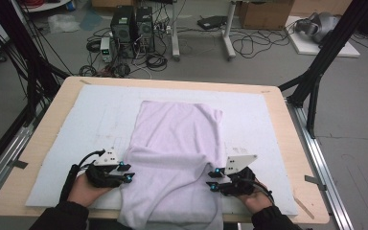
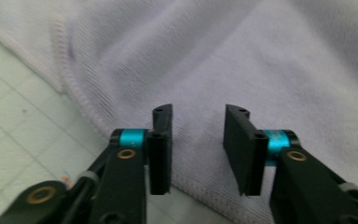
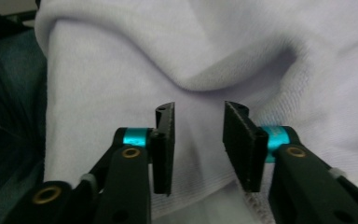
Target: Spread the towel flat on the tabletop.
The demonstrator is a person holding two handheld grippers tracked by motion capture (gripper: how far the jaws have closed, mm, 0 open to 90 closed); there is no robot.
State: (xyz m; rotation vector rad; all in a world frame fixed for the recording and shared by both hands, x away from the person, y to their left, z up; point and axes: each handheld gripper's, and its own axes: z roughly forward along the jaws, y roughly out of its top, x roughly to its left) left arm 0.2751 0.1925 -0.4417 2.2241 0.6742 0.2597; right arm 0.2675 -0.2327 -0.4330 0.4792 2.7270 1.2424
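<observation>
Towel (image 1: 175, 143) between grippers, on white mat (image 1: 76, 124).

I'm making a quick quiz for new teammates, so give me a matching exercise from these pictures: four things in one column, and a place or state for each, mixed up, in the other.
Column one:
1. towel
2. left claw
3. right claw
4. white mat

Column two:
A. open at the towel's right edge, by a raised fold
B. pale lilac, spread out, near end hanging over the table edge
C. lies flat under the towel
D. open at the towel's left hemmed edge

Pairs: 1-B, 2-D, 3-A, 4-C
</observation>
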